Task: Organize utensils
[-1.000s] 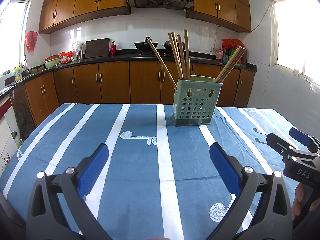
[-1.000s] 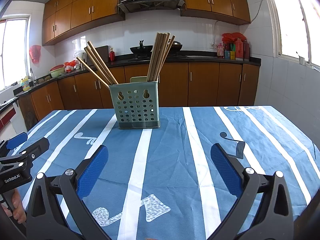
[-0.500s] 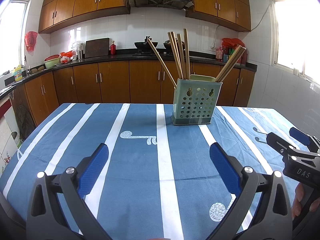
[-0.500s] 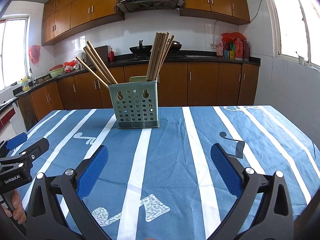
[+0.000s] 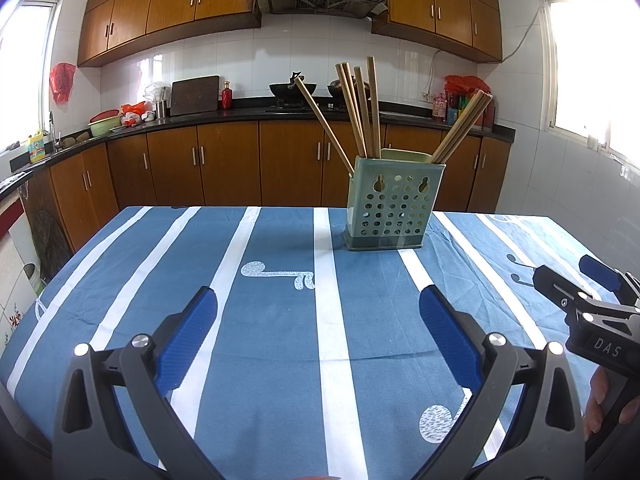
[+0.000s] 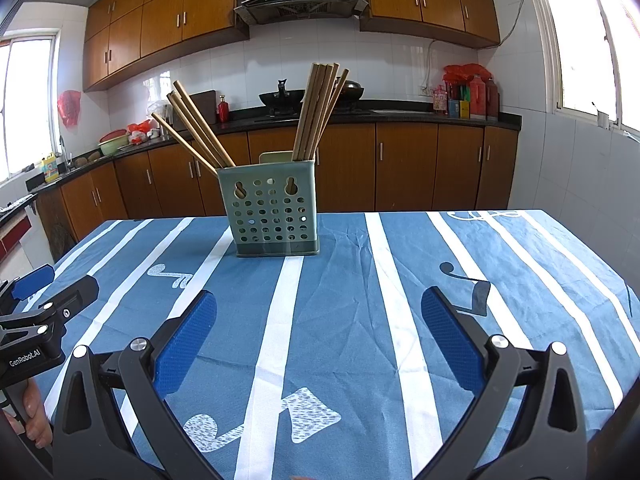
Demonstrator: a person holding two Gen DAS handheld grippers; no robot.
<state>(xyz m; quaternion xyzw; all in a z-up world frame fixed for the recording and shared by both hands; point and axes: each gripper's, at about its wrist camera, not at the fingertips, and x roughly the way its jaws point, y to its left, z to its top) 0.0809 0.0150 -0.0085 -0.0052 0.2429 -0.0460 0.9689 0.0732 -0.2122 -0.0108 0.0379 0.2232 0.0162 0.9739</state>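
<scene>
A pale green perforated utensil holder (image 5: 391, 204) stands on the far half of the blue striped tablecloth (image 5: 280, 320); it also shows in the right wrist view (image 6: 274, 212). Several wooden chopsticks (image 5: 362, 112) stand in it in groups, also seen from the right (image 6: 316, 112). My left gripper (image 5: 318, 308) is open and empty, low over the cloth, well short of the holder. My right gripper (image 6: 319, 308) is open and empty too. Each gripper shows at the edge of the other's view: the right one (image 5: 576, 286), the left one (image 6: 54, 284).
The table's far edge runs just behind the holder (image 6: 400, 213), and its right edge falls off near my right gripper (image 6: 624, 300). Brown kitchen cabinets (image 5: 224, 168) and a dark counter with a wok (image 5: 292, 90) stand beyond the table.
</scene>
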